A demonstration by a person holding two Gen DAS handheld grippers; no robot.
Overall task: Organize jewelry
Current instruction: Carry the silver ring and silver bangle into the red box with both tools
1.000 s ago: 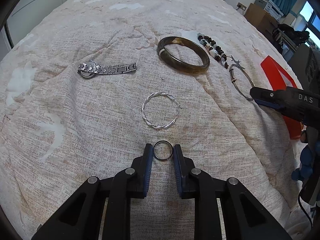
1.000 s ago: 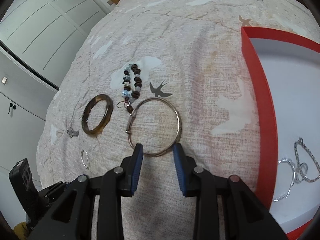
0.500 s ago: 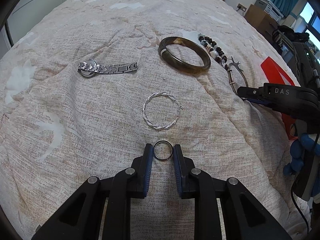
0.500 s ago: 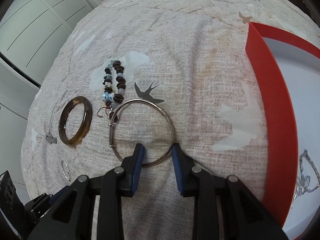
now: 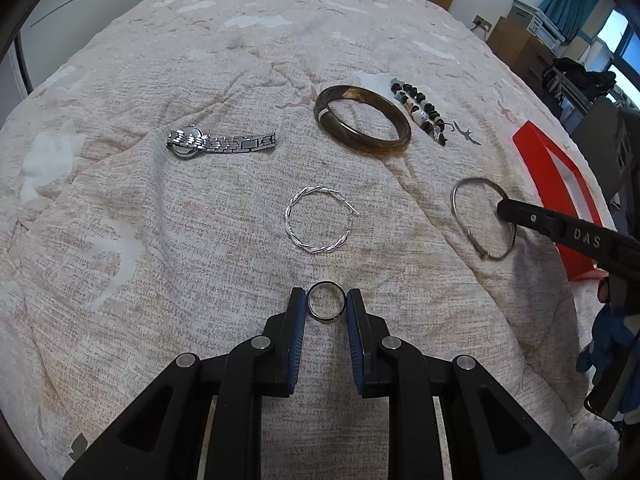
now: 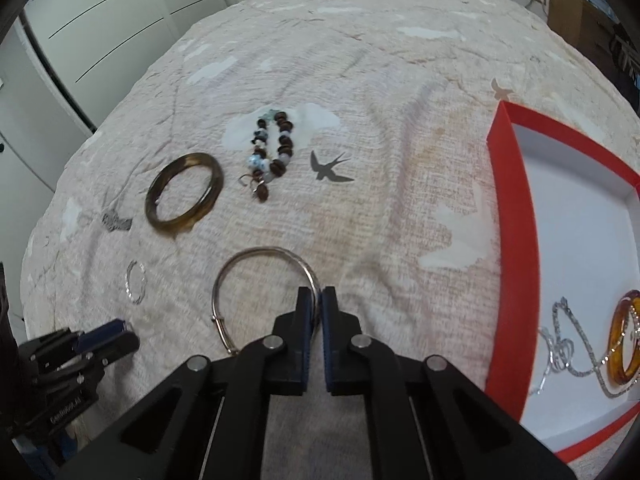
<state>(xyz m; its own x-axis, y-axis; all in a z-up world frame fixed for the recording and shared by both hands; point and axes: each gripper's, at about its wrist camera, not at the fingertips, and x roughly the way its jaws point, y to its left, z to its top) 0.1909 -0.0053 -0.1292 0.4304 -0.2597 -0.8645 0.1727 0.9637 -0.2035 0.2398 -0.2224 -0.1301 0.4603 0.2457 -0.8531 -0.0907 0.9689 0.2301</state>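
Note:
My right gripper (image 6: 316,304) is shut on the rim of a thin silver bangle (image 6: 248,258) and holds it just above the bedspread; the bangle also shows in the left wrist view (image 5: 460,204). My left gripper (image 5: 325,304) is open, its blue pads either side of a small dark ring (image 5: 325,302) lying on the bedspread. A twisted silver hoop (image 5: 318,219), a silver watch (image 5: 220,144), a dark brown bangle (image 5: 362,119) and a beaded bracelet (image 5: 420,110) lie further off.
A red box (image 6: 512,240) with a white inside stands at the right and holds a silver chain (image 6: 560,352) and an amber bangle (image 6: 620,352). White wardrobe doors (image 6: 100,20) stand at the left beyond the bed.
My right gripper has closed on the thin silver bangle, lifted it and drawn it away from the beaded bracelet. My left gripper stays around the small ring.

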